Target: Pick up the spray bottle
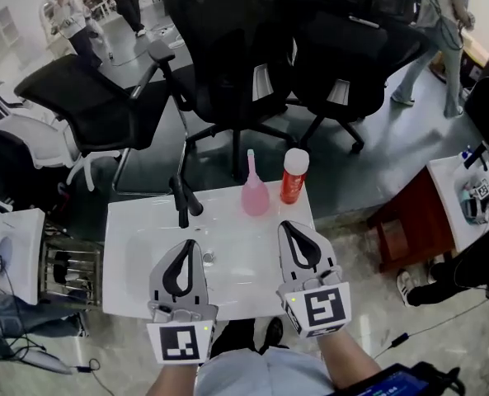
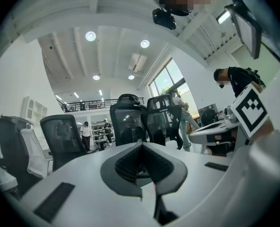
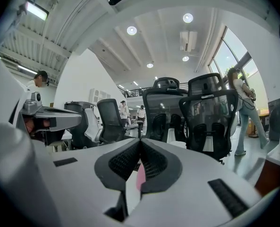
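Left gripper (image 1: 190, 248) and right gripper (image 1: 289, 229) hover closed and empty. I see the pink spray bottle (image 1: 255, 191) upright at the white table's (image 1: 141, 233) far edge, ahead of both, with a red can (image 1: 293, 176) just beside it.

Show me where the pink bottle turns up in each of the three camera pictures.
Head view: pink bottle stands centre, at the white table's far edge, beside the red bottle.
Left gripper view: at most a faint pink sliver between the jaws; unsure.
Right gripper view: pink sliver low centre, in the jaws' gap.
Shared landmark: the two black office chairs behind.
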The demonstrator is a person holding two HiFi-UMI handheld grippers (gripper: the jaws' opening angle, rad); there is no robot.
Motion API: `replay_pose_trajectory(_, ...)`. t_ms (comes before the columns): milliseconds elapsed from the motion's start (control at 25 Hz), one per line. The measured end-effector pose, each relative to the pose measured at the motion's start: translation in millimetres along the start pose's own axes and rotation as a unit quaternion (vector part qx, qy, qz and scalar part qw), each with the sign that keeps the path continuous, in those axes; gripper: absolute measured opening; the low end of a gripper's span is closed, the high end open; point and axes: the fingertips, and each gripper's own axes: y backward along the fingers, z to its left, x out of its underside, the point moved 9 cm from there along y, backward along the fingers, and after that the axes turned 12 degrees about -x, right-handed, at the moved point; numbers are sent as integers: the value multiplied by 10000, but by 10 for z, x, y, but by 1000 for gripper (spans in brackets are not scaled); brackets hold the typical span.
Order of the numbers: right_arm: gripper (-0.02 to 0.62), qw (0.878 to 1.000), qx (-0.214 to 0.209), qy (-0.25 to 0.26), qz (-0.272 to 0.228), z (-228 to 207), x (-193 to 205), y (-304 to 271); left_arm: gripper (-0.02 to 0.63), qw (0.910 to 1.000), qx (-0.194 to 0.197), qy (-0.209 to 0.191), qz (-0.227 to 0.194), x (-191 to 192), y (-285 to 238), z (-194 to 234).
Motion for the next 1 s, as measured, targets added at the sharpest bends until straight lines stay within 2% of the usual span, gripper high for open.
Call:
replay_pose_trajectory(200, 15, 9998, -1, -69, 169, -107, 121, -371, 15, 9998, 149, 2, 163, 151, -339, 71)
replay_pose_trajectory(360, 28, 9997, 166, -33, 158, -252, 219, -659, 15, 9992, 291, -43, 276, 252, -613, 109)
replay_pose_trajectory(440, 65, 9996, 180, -67, 217, -297, 285, -797, 15, 9988, 356, -33, 340, 302, -722, 125)
replay_pose_trajectory(560, 189, 9994, 76, -135, 316, -332, 388, -997, 15, 9979, 498, -15, 403, 381, -868, 127)
replay_pose_trajectory(640, 240, 9992, 29, -115, 391, -347, 456, -1123, 15, 9970, 639, -20, 440, 438, -954, 104)
replay_pose_trajectory(1000, 268, 9972, 226, -208, 680, -547, 695, -1516, 15, 9944, 911, 87, 521, 579, -1297, 99)
